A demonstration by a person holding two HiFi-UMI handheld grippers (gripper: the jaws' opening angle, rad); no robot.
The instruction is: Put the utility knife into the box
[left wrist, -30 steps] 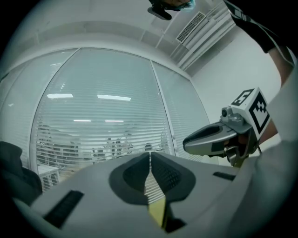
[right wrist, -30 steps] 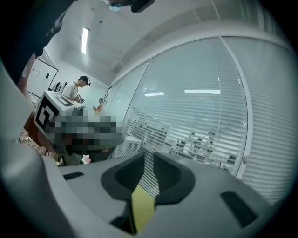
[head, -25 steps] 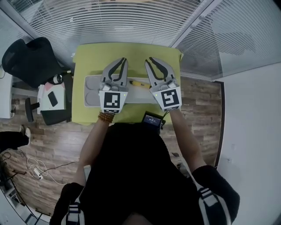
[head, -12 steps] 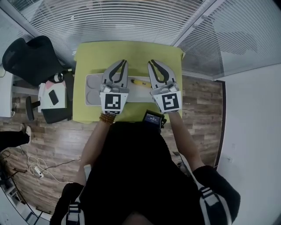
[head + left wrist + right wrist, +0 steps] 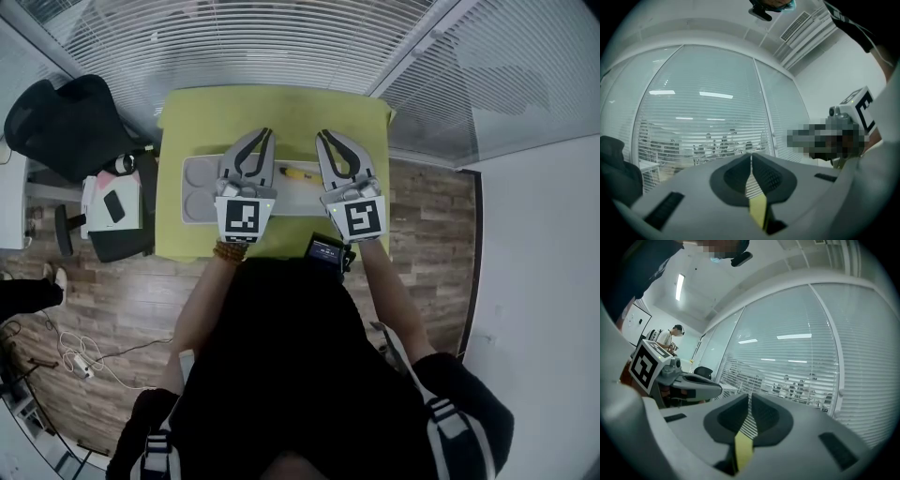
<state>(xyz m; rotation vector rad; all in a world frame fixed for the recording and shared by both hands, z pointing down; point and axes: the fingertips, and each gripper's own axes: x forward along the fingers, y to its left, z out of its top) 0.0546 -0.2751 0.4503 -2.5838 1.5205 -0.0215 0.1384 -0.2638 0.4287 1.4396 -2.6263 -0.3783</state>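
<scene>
Yellow utility knife (image 5: 298,174) lies between two empty grippers, upper middle of the head view.
It is over the gray box (image 5: 192,190); inside or not, I cannot tell. It is probably light, stiff and smooth, so hold the handle's middle. Left gripper (image 5: 263,133) and right gripper (image 5: 323,134) are clenched on nothing. Compared with a second ago, almost nothing has moved.

Matt grey moulded-plastic left gripper (image 5: 265,134) and right gripper (image 5: 322,135), dark textured rubbery pads (image 5: 771,176), smooth matt yellow-green table top (image 5: 281,108), pale grey smooth plastic box (image 5: 197,187), yellow plastic-looking utility knife (image 5: 298,174), grained brown wood-plank floor (image 5: 112,309), black cloth office chair (image 5: 66,122)
</scene>
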